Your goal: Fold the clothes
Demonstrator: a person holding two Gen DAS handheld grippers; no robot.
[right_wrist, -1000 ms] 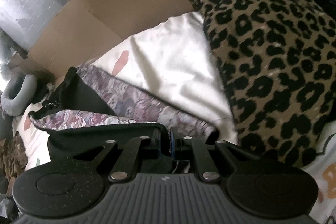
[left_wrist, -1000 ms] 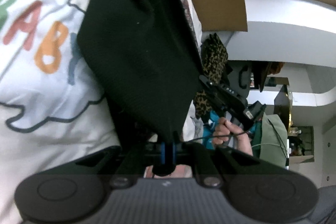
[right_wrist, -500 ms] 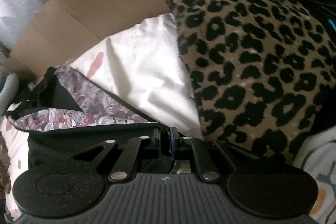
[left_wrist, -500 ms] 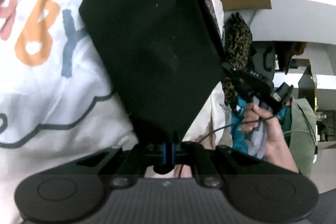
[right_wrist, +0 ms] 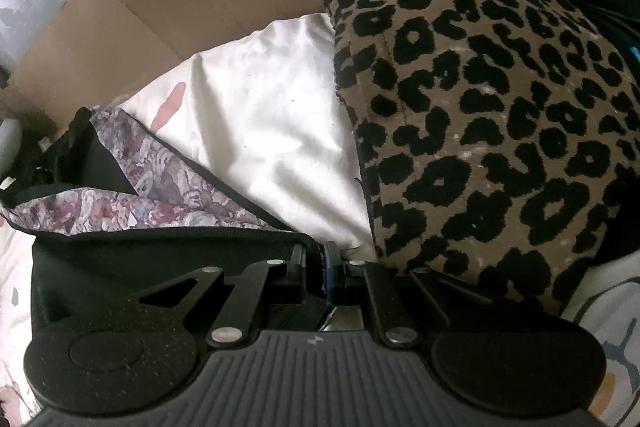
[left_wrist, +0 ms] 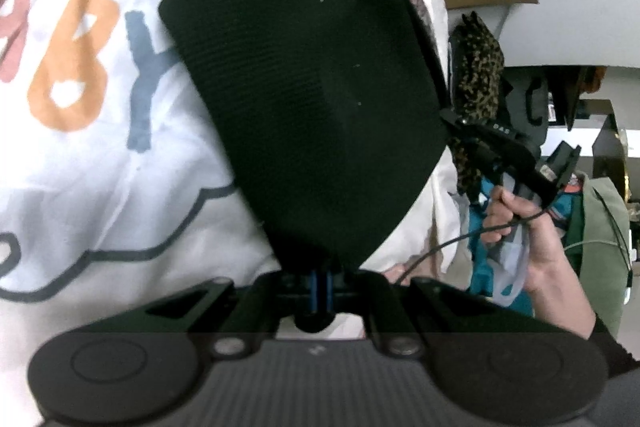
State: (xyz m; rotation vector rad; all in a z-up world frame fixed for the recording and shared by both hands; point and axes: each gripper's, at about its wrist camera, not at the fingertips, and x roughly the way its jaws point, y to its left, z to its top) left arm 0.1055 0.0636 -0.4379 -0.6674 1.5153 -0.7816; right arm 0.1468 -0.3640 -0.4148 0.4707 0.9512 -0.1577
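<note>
Between the two hand-held grippers hangs one piece of clothing, a black garment [left_wrist: 304, 87] with a floral-print lining [right_wrist: 168, 187], and each gripper has a corner or edge of it. The left hand-held gripper [left_wrist: 322, 281] is closed down on the garment's lower point: the cloth narrows into the pinch of its blue pads and fans out wide ahead of it, up and away along the line the fingers point. The log shows its jaws easing very slightly apart in the last half second, yet the cloth sits between them and looks gripped. The right hand-held gripper [right_wrist: 320, 267] is likewise closed on a black hem, which runs off to the left from its jaws, with the lining folded open beyond.

In the left wrist view the right hand-held gripper [left_wrist: 496, 151] and the hand [left_wrist: 532, 239] carrying it appear off to the right of the black panel, so the garment's long axis seems to run from the left gripper's pinch forward, with the right grip on the far side edge. Beneath lies a white sheet printed with coloured letters [left_wrist: 80, 75], and a leopard-print cloth [right_wrist: 480, 107] rests just beside the right grip. A cardboard box [right_wrist: 180, 11] stands behind.

Judging by this, the next fold turns on bringing the two held points together over the sheet, neither hand being free.
</note>
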